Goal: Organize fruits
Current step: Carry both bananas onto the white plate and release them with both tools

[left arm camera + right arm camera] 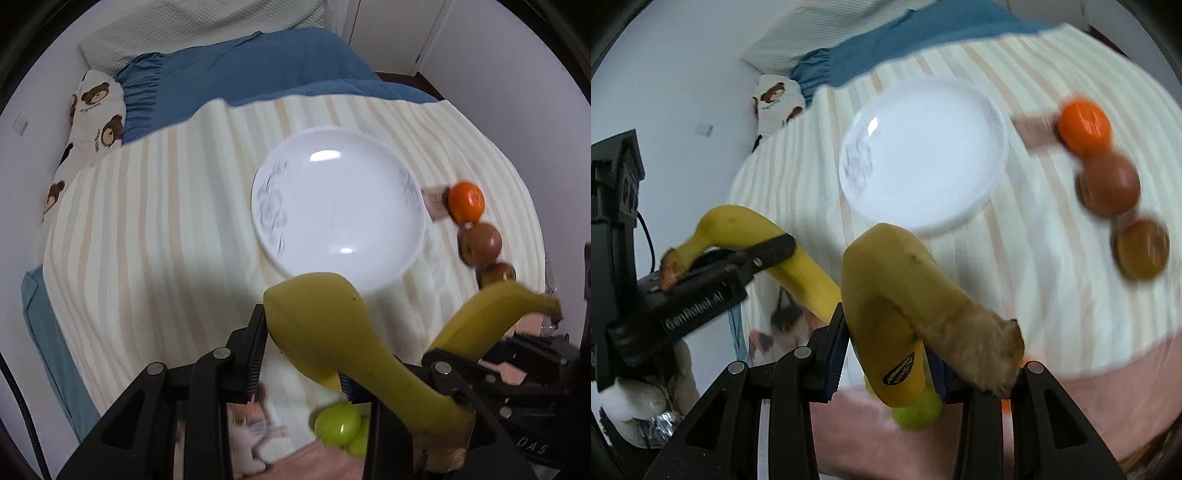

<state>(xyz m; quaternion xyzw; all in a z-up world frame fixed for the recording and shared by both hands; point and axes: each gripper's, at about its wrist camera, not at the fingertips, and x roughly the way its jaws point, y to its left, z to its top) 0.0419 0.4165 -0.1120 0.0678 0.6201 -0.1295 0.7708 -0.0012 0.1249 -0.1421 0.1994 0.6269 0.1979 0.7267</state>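
In the left wrist view my left gripper (303, 354) is shut on a yellow banana (317, 325), held above the striped cloth just in front of a white plate (340, 206). To its right my right gripper (458, 354) is shut on a second banana (491, 314). The right wrist view shows that right gripper (886, 347) clamping its stickered banana (886, 266), with the left gripper (783, 254) and its banana (746, 225) to the left. An orange (466, 201) and two brown fruits (480, 243) line up right of the plate. Green fruits (338, 422) lie below the grippers.
Everything lies on a cream striped cloth (155, 229) spread over a bed with a blue blanket (258, 70) and a bear-print pillow (96, 110). A small brown card (436, 203) sits between plate and orange. Pink cartoon-print cloth (288, 461) covers the near edge.
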